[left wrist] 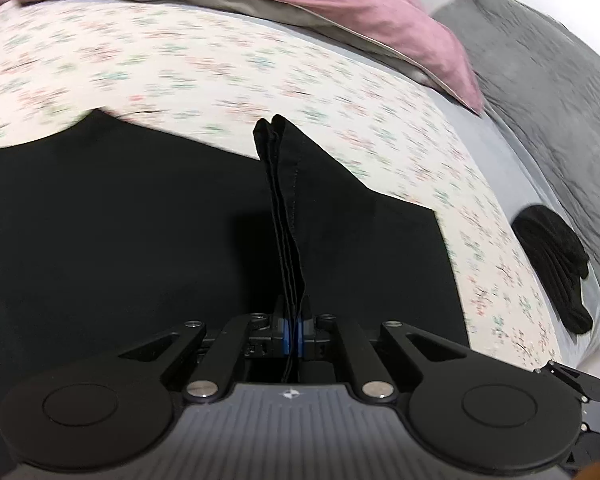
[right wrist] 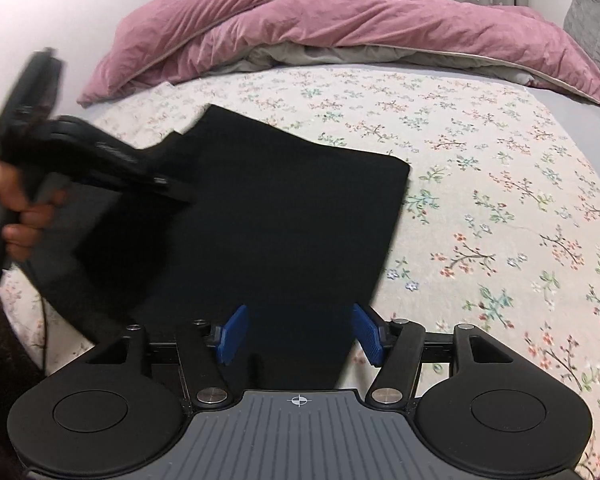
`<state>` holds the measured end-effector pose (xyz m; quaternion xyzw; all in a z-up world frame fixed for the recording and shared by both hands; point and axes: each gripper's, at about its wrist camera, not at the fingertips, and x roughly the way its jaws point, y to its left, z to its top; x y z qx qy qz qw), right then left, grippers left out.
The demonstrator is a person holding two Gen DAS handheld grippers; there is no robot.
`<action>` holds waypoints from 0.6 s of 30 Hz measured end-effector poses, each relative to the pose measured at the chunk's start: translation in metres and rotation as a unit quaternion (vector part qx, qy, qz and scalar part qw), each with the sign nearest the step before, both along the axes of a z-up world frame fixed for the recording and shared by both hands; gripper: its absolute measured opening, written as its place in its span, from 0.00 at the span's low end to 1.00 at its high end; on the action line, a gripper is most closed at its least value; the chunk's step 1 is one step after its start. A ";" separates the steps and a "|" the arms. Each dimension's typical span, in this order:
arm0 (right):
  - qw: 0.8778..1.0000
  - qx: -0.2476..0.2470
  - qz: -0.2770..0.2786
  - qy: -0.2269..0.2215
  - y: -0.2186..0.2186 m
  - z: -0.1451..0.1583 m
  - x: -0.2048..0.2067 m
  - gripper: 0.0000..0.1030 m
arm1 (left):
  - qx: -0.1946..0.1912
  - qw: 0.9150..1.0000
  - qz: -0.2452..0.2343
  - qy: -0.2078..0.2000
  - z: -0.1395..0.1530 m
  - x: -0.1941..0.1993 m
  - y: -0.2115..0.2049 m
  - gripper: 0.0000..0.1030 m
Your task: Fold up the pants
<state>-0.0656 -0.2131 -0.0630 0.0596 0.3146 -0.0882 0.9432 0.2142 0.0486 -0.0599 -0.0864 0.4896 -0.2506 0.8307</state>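
Pants (right wrist: 284,208), black, are lying half-folded on my floral bedspread (right wrist: 480,184), with the pink duvet (right wrist: 340,20) bunched behind them. My left gripper (left wrist: 294,334) is pinching a stacked edge of the fabric tight between its blue pads, and that edge is standing up from the flat layer. My right gripper (right wrist: 298,334) is hanging with its jaws apart over the near end of the cloth, gripping nothing. Risks I am weighing: several layers are sitting in one pinch, so a lower layer may be slipping free; with the near end unpinned, any pull may be dragging the whole stack askew; black socks (left wrist: 552,264) are lying close by.
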 end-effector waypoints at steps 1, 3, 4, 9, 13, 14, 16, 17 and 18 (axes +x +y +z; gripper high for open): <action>1.000 0.000 0.002 0.003 0.002 -0.002 0.005 0.57 | 0.002 1.000 0.008 -0.001 0.002 0.000 0.005 0.11; 1.000 0.001 0.005 0.008 0.005 -0.003 0.013 0.57 | 0.009 1.000 0.022 -0.006 0.004 0.001 0.023 0.11; 1.000 0.000 0.007 0.010 0.006 -0.004 0.018 0.57 | 0.014 0.999 0.028 -0.009 0.006 0.002 0.029 0.11; 0.999 -0.009 0.022 0.022 0.017 -0.005 0.040 0.60 | 0.038 0.997 0.059 -0.010 0.013 0.008 0.064 0.11; 0.999 -0.012 0.036 0.024 0.028 -0.005 0.052 0.60 | 0.057 0.994 0.090 -0.009 0.017 0.012 0.101 0.11; 0.999 -0.013 0.039 0.025 0.031 -0.005 0.056 0.60 | 0.063 0.993 0.099 -0.010 0.019 0.012 0.111 0.11; 0.999 -0.014 0.044 0.026 0.034 -0.004 0.065 0.60 | 0.073 0.991 0.115 -0.012 0.023 0.011 0.125 0.11; 0.998 -0.015 0.047 0.027 0.037 -0.004 0.068 0.60 | 0.078 0.989 0.125 -0.012 0.024 0.011 0.133 0.11; 0.998 -0.016 0.049 0.027 0.039 -0.004 0.071 0.60 | 0.084 0.987 0.136 -0.012 0.026 0.010 0.143 0.11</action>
